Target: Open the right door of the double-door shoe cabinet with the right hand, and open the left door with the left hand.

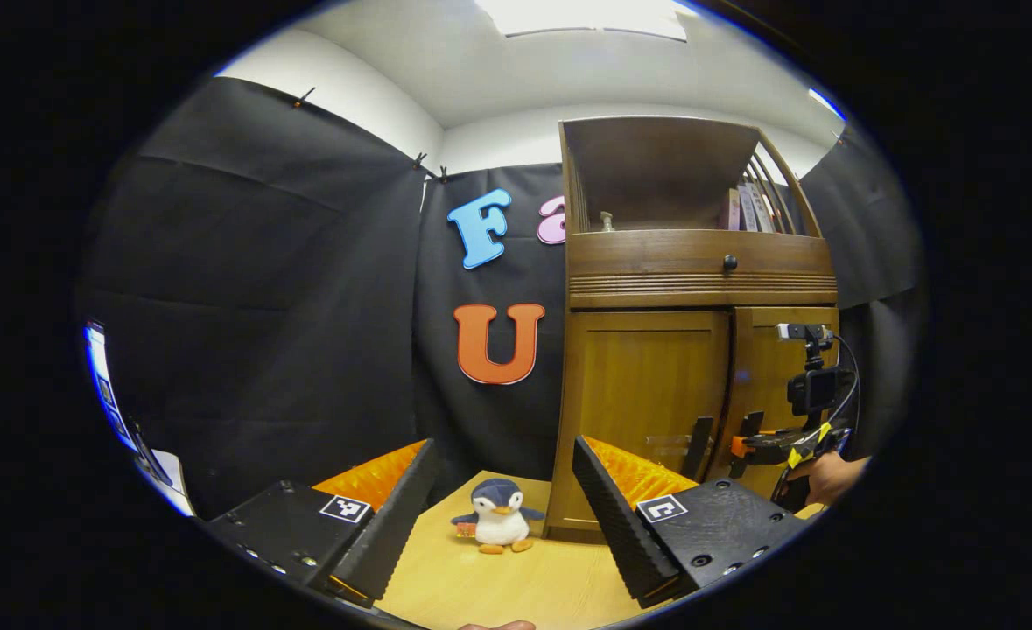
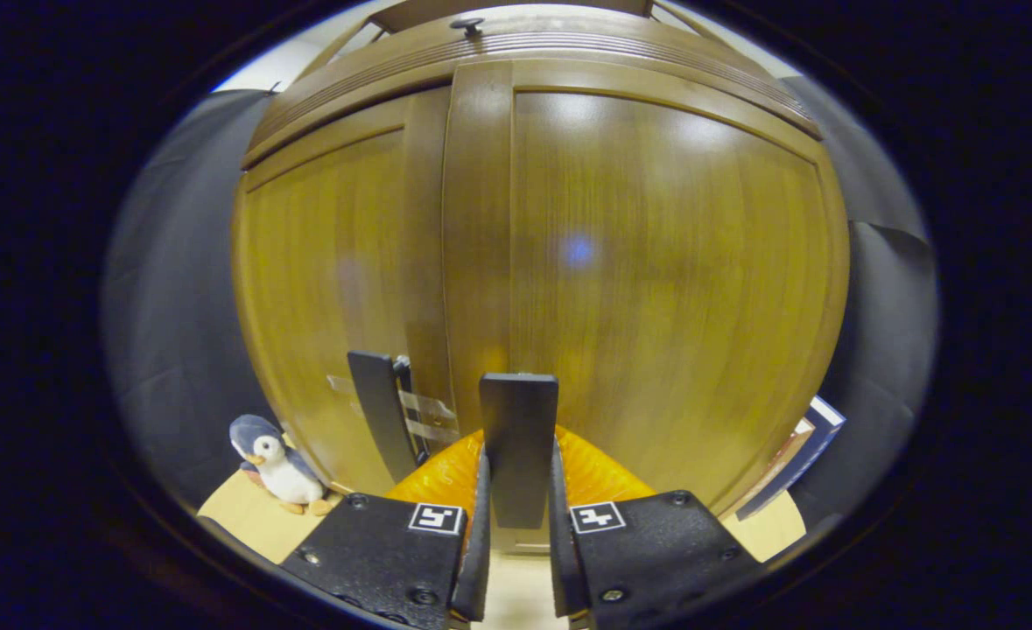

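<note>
Right gripper (image 2: 517, 490) fingers around door handle (image 2: 518, 446).

Both grippers have chunky black housings (image 2: 393, 542) with screws and little square tags (image 1: 344, 508); the far one (image 1: 800, 442) carries a cable.

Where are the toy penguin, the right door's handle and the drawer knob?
toy penguin (image 1: 498, 516): left gripper view, its white belly.
right door's handle (image 2: 519, 446): right gripper view, middle of the upright bar.
drawer knob (image 1: 730, 262): left gripper view, its round face.

light wood table (image 1: 516, 586) w/ shoe cabinet (image 1: 647, 420), plush penguin (image 1: 498, 516) just left of it.
</note>
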`<state>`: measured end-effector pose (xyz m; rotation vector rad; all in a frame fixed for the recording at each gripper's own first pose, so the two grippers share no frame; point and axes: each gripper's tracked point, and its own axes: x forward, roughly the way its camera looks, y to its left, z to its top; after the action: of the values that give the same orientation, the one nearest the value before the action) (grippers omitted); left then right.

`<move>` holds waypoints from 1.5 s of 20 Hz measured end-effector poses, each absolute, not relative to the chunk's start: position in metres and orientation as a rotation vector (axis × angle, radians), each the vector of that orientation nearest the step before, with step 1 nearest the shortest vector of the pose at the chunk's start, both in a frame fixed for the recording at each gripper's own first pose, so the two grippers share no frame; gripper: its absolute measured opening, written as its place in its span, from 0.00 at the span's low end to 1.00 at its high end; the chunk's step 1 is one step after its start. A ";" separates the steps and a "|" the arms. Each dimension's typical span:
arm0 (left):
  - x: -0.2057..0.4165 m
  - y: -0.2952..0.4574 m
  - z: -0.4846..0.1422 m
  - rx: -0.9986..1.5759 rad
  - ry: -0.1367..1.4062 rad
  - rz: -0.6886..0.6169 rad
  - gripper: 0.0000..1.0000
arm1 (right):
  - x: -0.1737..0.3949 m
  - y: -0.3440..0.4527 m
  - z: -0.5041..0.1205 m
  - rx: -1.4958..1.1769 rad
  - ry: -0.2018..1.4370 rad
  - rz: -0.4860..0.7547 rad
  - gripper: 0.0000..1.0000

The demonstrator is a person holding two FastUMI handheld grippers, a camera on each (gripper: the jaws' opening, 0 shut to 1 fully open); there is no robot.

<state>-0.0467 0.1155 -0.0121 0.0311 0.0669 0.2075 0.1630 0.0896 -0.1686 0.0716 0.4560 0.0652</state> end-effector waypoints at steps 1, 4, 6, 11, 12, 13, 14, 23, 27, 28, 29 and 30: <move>-0.042 0.110 -0.013 0.026 0.068 0.192 0.95 | 0.155 0.088 -0.168 0.073 0.455 0.072 0.32; -0.031 0.092 -0.017 0.026 0.070 0.138 0.95 | 0.134 0.083 -0.165 0.074 0.456 0.094 0.32; -0.024 0.078 -0.018 0.027 0.068 0.099 0.95 | 0.122 0.079 -0.163 0.080 0.461 0.103 0.32; -0.007 0.045 -0.025 0.010 0.071 0.017 0.95 | 0.088 0.066 -0.159 0.075 0.447 0.118 0.32; -0.004 0.038 -0.029 0.007 0.078 0.000 0.95 | 0.081 0.063 -0.157 0.075 0.443 0.123 0.32; -0.001 0.031 -0.032 0.002 0.088 -0.017 0.95 | 0.072 0.059 -0.156 0.078 0.447 0.125 0.31; 0.000 0.025 -0.035 -0.003 0.096 -0.035 0.95 | 0.065 0.055 -0.154 0.085 0.454 0.124 0.32; 0.022 -0.025 -0.054 -0.005 0.131 -0.132 0.94 | 0.001 0.000 -0.144 0.097 0.470 0.062 0.30; 0.034 -0.046 -0.067 -0.026 0.171 -0.160 0.95 | -0.016 -0.024 -0.142 0.116 0.469 0.028 0.28; 0.037 -0.051 -0.068 -0.024 0.172 -0.165 0.95 | -0.019 -0.031 -0.142 0.125 0.469 0.022 0.28; 0.042 -0.055 -0.070 -0.018 0.178 -0.170 0.95 | -0.023 -0.037 -0.142 0.130 0.468 0.014 0.28; 0.046 -0.060 -0.074 -0.014 0.185 -0.176 0.95 | -0.026 -0.045 -0.141 0.129 0.467 0.002 0.27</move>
<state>0.0461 -0.0597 -0.0739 -0.0142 0.1851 -0.1765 -0.0264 -0.0447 -0.1414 0.1290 0.4668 0.0022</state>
